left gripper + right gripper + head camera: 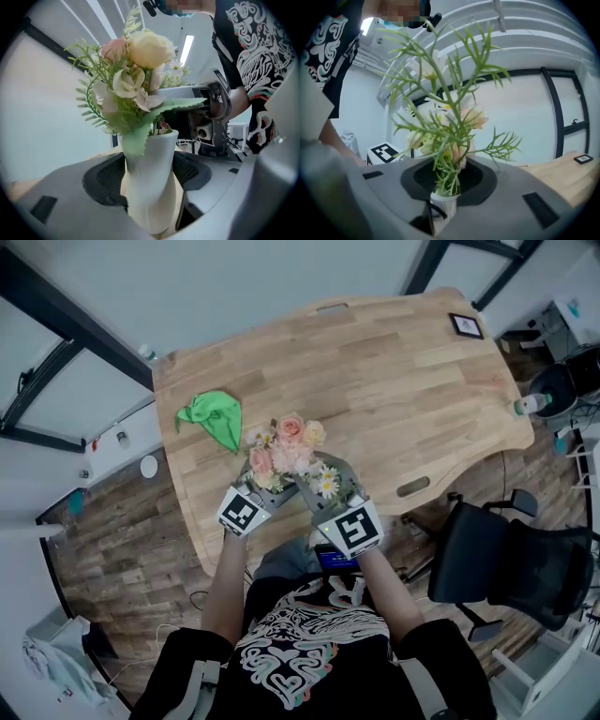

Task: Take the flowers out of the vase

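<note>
Two grippers work at the near edge of one light wooden table. The left gripper is clamped on the body of one white ceramic twisted vase, with both pads pressed against its sides. The right gripper sits just right of it and higher, its jaws closed in on the green stems right above the vase rim. One bunch of pink, cream and white artificial flowers with green sprigs is still in the vase, standing upright between the two grippers. One crumpled green cloth lies farther left on the table. One small black picture frame lies at the far right corner. One black office chair stands to the right, off the table.
</note>
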The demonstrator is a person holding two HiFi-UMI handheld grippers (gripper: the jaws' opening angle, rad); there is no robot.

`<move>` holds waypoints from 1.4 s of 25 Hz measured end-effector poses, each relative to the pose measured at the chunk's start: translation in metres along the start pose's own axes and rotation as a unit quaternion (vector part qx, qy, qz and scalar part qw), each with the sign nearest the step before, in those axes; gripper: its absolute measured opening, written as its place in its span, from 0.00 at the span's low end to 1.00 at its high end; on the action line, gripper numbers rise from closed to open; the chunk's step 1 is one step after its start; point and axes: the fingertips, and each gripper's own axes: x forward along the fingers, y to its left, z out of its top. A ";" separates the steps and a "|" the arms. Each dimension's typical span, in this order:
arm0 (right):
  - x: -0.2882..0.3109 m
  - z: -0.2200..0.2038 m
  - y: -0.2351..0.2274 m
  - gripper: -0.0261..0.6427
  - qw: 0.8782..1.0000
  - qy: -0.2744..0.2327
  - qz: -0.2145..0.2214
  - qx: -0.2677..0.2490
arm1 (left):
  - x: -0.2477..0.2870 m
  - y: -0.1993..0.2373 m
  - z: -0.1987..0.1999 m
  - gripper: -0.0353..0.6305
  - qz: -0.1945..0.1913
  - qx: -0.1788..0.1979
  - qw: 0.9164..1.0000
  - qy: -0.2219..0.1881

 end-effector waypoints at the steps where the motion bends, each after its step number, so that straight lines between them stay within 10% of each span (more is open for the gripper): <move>1: 0.000 0.001 -0.001 0.16 1.000 -0.001 0.000 0.002 | 0.000 0.000 0.000 0.53 0.000 0.000 1.000 0.000; 35: -0.022 0.113 -0.010 0.16 0.994 -0.107 -0.015 -0.022 | -0.013 -0.003 -0.011 0.52 0.040 -0.009 0.999 -0.012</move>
